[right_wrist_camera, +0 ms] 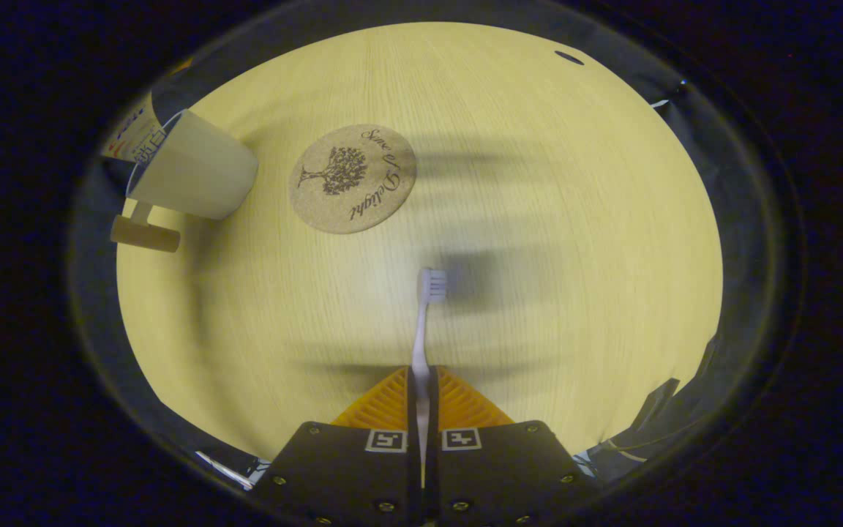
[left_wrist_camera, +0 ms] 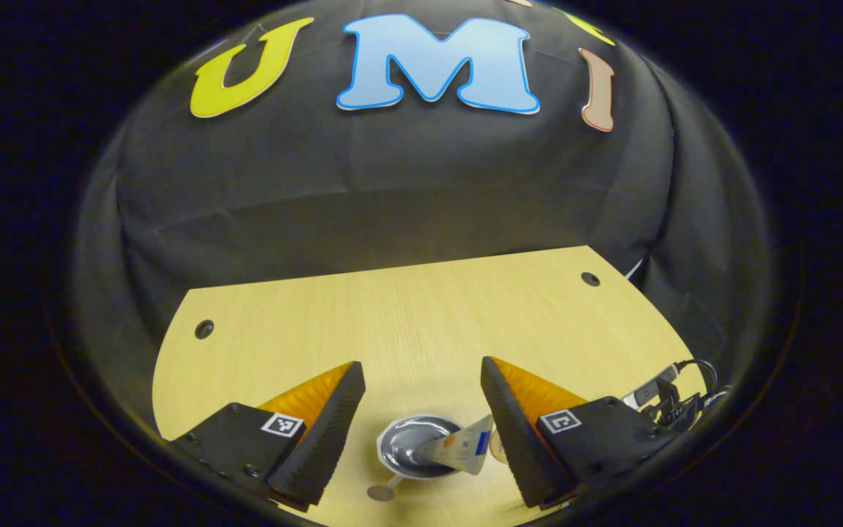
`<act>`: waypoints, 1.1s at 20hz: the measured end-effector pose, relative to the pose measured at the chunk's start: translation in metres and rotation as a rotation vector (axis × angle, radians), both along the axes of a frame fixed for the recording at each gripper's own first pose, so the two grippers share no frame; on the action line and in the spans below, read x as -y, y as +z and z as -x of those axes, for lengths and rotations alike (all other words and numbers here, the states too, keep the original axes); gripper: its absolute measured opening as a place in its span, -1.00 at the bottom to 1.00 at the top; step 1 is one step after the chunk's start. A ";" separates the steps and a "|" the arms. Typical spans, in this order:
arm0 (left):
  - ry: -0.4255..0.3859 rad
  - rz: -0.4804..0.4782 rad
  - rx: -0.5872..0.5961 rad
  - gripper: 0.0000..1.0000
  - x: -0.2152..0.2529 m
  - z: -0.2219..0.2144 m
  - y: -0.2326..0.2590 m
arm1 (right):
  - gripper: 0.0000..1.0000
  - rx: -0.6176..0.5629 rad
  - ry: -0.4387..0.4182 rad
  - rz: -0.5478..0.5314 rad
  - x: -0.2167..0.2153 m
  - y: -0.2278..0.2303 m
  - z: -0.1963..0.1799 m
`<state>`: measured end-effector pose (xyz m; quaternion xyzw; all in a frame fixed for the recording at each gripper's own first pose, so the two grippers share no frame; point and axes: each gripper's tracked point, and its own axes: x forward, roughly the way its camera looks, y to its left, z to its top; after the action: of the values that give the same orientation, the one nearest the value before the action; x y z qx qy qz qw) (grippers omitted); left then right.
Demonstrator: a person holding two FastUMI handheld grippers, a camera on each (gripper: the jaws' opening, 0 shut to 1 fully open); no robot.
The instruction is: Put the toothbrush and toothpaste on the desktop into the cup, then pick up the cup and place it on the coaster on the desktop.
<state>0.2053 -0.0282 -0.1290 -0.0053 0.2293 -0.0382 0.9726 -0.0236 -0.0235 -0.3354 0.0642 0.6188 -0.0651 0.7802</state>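
Toothbrush [right_wrist_camera: 421, 329] is pinched between the right gripper [right_wrist_camera: 421, 380] fingers, both pressing on the handle, with the bristle head sticking out forward above the wooden desktop [right_wrist_camera: 575, 219]. Looks like it's lifted off the surface, since a blurry shadow sits just beside the head. Toothpaste [left_wrist_camera: 459, 445] is already in the cup [left_wrist_camera: 414, 446]; in the left gripper view you're looking almost straight down into the cup, with the tube leaning out over the rim toward the right finger. In the right gripper view the same cup [right_wrist_camera: 191, 172] sits far off at the upper left of the desktop, the end of the tube [right_wrist_camera: 132, 132] poking out of its mouth, and the handle pointing down in the frame. Coaster [right_wrist_camera: 353, 178], a round cork one with a tree print, lies flat just beside the cup, not touching it, nothing on it. Left gripper [left_wrist_camera: 421, 399] has its fingers spread wide apart, holding nothing, hovering over the cup, which shows in the gap between them. Off at the right edge of the left gripper view some black cables [left_wrist_camera: 685, 388] hang past the desk's edge.
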 end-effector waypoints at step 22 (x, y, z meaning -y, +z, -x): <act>0.128 -0.026 0.034 1.00 -0.051 0.020 0.008 | -0.96 0.595 -0.109 -0.159 -0.025 0.228 -0.141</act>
<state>0.1850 0.0233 -0.1206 -0.0068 0.2124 0.0270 0.9768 0.1179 0.0014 -0.1074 0.1745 0.3620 -0.0367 0.9150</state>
